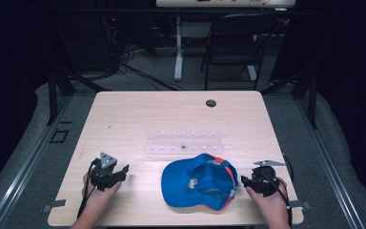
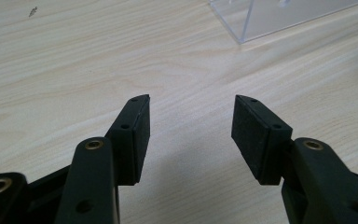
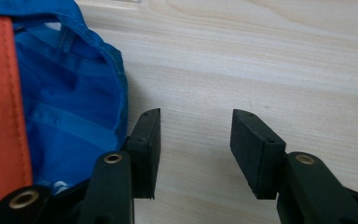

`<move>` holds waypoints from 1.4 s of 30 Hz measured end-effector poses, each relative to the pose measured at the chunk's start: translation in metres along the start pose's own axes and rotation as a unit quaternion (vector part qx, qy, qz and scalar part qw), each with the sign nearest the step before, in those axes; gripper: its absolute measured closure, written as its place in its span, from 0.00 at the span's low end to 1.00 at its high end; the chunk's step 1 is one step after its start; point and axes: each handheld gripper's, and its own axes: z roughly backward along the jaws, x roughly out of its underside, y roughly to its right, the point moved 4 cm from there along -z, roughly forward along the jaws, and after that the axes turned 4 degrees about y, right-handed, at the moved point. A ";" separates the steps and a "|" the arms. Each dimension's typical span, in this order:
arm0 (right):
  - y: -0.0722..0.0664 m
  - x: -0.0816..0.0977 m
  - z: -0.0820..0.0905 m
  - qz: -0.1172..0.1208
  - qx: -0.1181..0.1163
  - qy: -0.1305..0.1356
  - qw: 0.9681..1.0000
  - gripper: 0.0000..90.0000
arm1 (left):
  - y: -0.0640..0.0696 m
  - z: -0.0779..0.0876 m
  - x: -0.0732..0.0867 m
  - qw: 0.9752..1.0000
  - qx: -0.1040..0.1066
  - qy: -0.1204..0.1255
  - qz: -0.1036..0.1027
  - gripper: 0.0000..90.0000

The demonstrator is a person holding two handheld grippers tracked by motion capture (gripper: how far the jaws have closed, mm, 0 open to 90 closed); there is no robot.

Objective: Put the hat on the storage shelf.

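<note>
Dark floor, cables and a folding chair (image 1: 233, 43) lie beyond the pale wooden tabletop (image 1: 138, 119). Near its front edge, right of centre, a blue cap (image 1: 198, 183) lies upside down with its hollow facing up and its brim toward the left; an orange band runs along its right side. Just beside that side, the right tongs (image 1: 246, 181) rest low over the wood, held by a hand at the front right corner. The right gripper view brings out what the high view blurs: the jaws stand released, wide apart with only bare wood between the pads, and the cap's blue lining and orange band (image 3: 2, 102) sit right next to the left-hand jaw in that view; whether cloth and jaw touch cannot be told. Behind the cap lies a clear plastic rack (image 1: 183, 141) with a row of small white pieces. Well apart on the left, the left tongs (image 1: 121, 172) are also released, and the left gripper view shows wood between the pads and a corner of the rack (image 2: 279, 18) ahead.
</note>
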 end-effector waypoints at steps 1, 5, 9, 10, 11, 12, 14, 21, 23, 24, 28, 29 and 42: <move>-0.001 -0.002 0.001 0.001 -0.005 -0.007 1.000 0.58 | 0.000 0.000 0.000 1.000 0.000 0.000 0.000 0.52; 0.000 -0.009 0.003 0.010 -0.019 -0.035 0.999 0.58 | 0.002 -0.001 0.000 1.000 0.001 -0.001 -0.003 0.52; 0.004 -0.014 0.004 0.006 -0.037 -0.057 0.998 0.62 | 0.003 -0.001 0.000 1.000 0.003 0.000 -0.006 0.52; 0.005 -0.016 0.004 0.007 -0.043 -0.065 0.997 0.63 | 0.003 -0.001 0.000 1.000 0.004 0.000 -0.006 0.52; 0.005 -0.017 0.004 0.006 -0.046 -0.067 0.997 0.62 | 0.003 -0.001 0.000 1.000 0.004 0.000 -0.006 0.52; 0.005 -0.018 0.004 0.007 -0.048 -0.073 0.996 0.62 | 0.003 -0.001 0.000 1.000 0.004 0.000 -0.005 0.52; 0.004 -0.020 0.005 0.001 -0.061 -0.089 0.994 0.60 | 0.003 -0.001 0.000 1.000 0.004 0.000 -0.005 0.52; -0.003 -0.028 0.012 -0.005 -0.074 -0.098 0.992 0.54 | 0.004 0.000 0.000 1.000 0.005 0.000 -0.009 0.52; -0.005 -0.031 0.014 -0.013 -0.073 -0.095 0.993 0.55 | 0.004 -0.001 0.000 1.000 0.006 -0.001 -0.008 0.52; -0.006 -0.032 0.015 -0.014 -0.064 -0.095 0.993 0.55 | 0.004 -0.001 0.000 1.000 0.005 0.000 -0.007 0.52; -0.007 -0.039 0.018 0.002 -0.049 -0.120 0.991 0.56 | 0.005 -0.001 0.000 1.000 0.006 0.001 -0.008 0.52; -0.007 -0.040 0.019 0.001 -0.050 -0.121 0.991 0.56 | 0.005 -0.001 0.000 1.000 0.006 0.001 -0.008 0.52; -0.016 -0.054 0.027 -0.002 -0.080 -0.177 0.981 0.61 | 0.006 -0.001 0.001 1.000 0.009 -0.002 -0.010 0.51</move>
